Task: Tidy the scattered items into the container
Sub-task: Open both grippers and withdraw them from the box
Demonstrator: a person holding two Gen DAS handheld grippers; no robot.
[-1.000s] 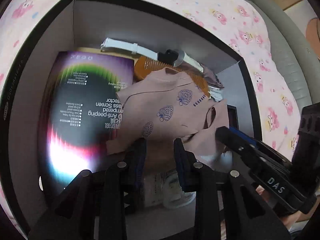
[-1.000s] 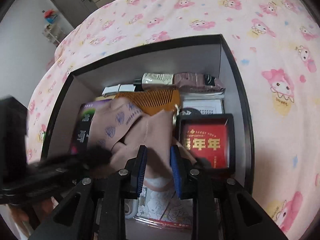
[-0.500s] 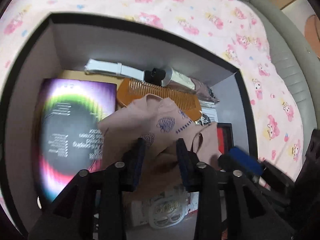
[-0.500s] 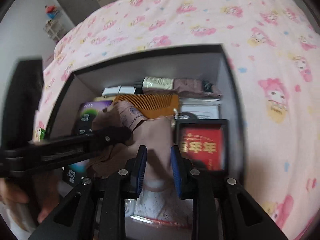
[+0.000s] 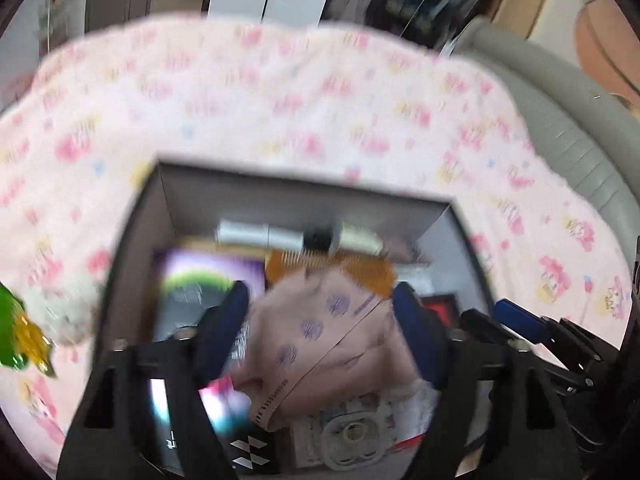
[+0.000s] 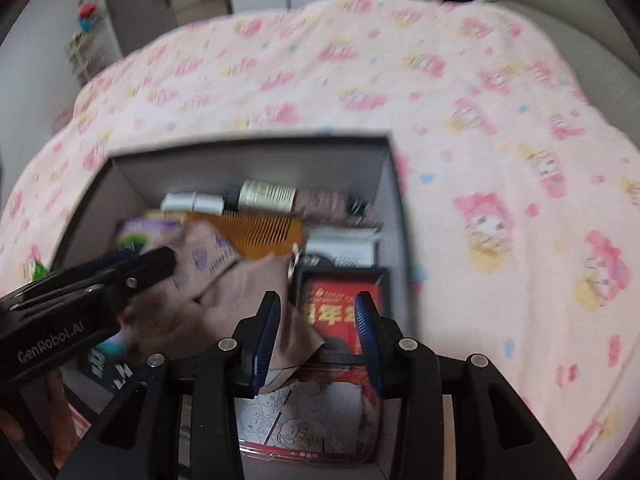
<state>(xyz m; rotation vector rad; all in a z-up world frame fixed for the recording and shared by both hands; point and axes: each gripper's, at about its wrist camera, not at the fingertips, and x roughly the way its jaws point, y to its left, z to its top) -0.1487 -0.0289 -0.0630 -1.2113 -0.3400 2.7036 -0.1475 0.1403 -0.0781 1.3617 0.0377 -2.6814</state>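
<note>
The pink cloth (image 5: 332,344) lies crumpled inside the box (image 5: 280,196), over the comb (image 6: 260,232) and the purple packet (image 5: 200,280), beside the red card (image 6: 332,312) by the box's right wall. The left gripper (image 5: 324,328) is opening wide above the cloth, pads clear of it. The right gripper (image 6: 316,340) is also opening, its left pad beside the cloth's edge, gripping nothing. The box sits on a pink bedspread (image 6: 480,120).

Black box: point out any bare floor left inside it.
Almost none. The black box is packed: pink cloth over the orange comb, red packet right, tubes along the back wall. Open room is the bedspread to its right.
</note>
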